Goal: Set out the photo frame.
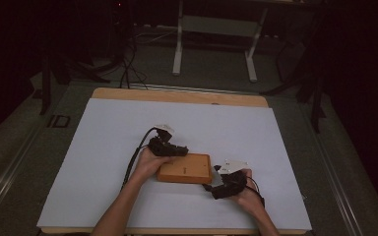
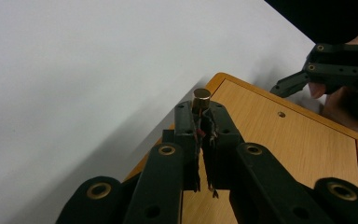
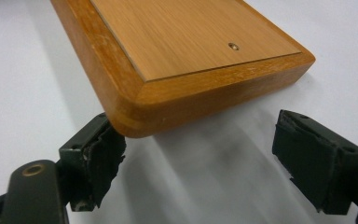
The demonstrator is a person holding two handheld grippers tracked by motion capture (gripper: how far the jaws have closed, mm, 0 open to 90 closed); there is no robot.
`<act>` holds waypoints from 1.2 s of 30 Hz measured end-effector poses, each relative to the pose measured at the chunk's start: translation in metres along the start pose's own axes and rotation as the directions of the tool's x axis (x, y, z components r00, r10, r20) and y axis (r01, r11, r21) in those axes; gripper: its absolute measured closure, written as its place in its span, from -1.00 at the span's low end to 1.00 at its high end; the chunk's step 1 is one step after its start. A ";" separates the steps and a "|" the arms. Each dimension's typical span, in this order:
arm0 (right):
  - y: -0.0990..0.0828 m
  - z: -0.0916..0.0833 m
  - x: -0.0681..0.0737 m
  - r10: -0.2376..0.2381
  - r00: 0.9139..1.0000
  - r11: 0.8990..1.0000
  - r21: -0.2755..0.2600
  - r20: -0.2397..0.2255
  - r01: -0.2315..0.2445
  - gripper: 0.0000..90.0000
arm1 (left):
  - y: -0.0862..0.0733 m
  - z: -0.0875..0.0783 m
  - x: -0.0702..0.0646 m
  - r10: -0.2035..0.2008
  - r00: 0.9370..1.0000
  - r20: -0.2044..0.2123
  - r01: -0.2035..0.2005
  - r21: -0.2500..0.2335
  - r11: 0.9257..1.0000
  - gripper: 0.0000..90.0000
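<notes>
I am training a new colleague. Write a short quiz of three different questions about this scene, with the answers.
1. True or false: the left gripper is shut on a small brass peg.
2. The right gripper is: A) shut on the wooden box; B) open, one jaw at the corner of the box; C) lifted high above the table.
3. What covers the table under the box?

Key
1. True.
2. B.
3. A white sheet.
</notes>
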State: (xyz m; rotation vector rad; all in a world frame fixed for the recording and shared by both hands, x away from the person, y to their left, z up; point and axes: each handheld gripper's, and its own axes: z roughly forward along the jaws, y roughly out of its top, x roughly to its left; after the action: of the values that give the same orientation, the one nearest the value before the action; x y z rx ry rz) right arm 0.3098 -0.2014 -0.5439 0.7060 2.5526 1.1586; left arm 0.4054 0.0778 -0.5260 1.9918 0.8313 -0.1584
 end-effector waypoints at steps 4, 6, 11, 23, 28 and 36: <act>0.001 0.004 -0.001 0.005 1.000 1.000 -0.002 0.024 -0.005 -0.53 | 0.000 0.000 0.001 0.001 1.000 0.004 -0.001 0.000 1.000 0.89; 0.001 0.004 -0.001 0.006 1.000 1.000 -0.007 0.027 -0.005 -0.53 | 0.000 0.000 0.001 -0.002 1.000 0.007 0.002 -0.001 1.000 0.89; 0.002 0.005 0.001 -0.004 0.999 1.000 -0.007 0.051 0.004 -0.50 | 0.000 0.000 0.003 -0.011 1.000 0.018 0.011 -0.005 1.000 0.89; 0.009 0.009 0.007 -0.054 0.994 0.998 -0.022 0.097 0.056 -0.54 | 0.001 0.000 0.002 -0.002 1.000 0.019 0.002 0.008 1.000 0.89; 0.009 0.007 0.006 -0.049 0.994 0.998 -0.037 0.097 0.053 -0.55 | 0.001 -0.001 0.001 -0.002 1.000 0.024 0.002 0.021 1.000 0.89; 0.014 0.000 0.011 -0.066 0.993 0.993 -0.086 0.099 0.074 -0.53 | 0.001 -0.002 -0.003 0.008 0.999 0.037 -0.010 0.043 0.999 0.90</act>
State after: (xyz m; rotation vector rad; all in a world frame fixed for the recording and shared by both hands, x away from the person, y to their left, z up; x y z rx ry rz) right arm 0.3052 -0.1881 -0.5333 0.6300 2.4101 1.1793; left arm 0.4039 0.0775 -0.5232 2.0271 0.8018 -0.2087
